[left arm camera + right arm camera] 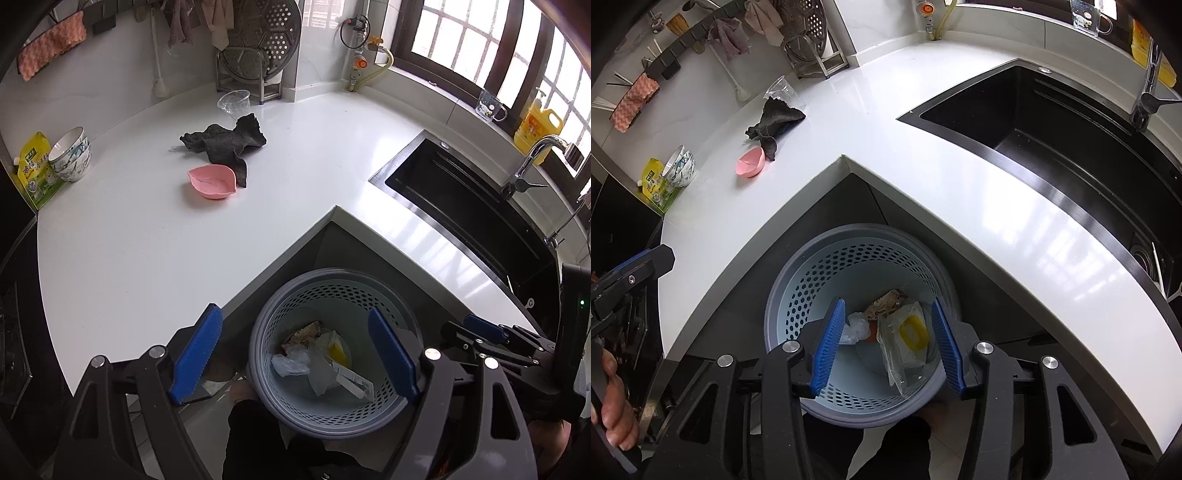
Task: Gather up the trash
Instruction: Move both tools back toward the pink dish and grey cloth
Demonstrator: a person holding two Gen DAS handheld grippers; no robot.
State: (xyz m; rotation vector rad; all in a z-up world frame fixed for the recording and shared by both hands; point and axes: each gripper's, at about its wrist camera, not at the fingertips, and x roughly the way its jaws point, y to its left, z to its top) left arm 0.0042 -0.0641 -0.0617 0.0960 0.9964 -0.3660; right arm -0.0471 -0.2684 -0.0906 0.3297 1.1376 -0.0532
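Fisheye view from the left wrist: the left gripper (295,356) hangs above a grey perforated waste basket (334,417) that sits on the floor in the inner corner of an L-shaped white countertop (147,240). Its blue-padded jaws are spread wide, holding nothing. Trash (321,360) lies at the bottom of the basket: clear plastic wrappers, a yellow piece and a brownish scrap. On the counter, well apart from the basket, are a pink leaf-shaped dish (211,181), a dark rag (227,142) touching its far side, and a clear plastic cup (233,103) behind the rag. A stack of patterned bowls (71,153) stands at the left edge beside a yellow-green pouch (36,168). A black sink (465,210) is set into the counter on the right. The right gripper (491,332) shows at the right edge; I cannot tell its jaw state from here.

Fisheye view from the right wrist: the right gripper (888,345) hovers directly over the same waste basket (798,280), jaws spread with nothing between them. The trash (905,332) is seen below, between the blue pads. The pink dish (750,166), rag (774,120), cup (780,90), bowls (679,166) and sink (1071,147) sit on the countertop (849,122) beyond.
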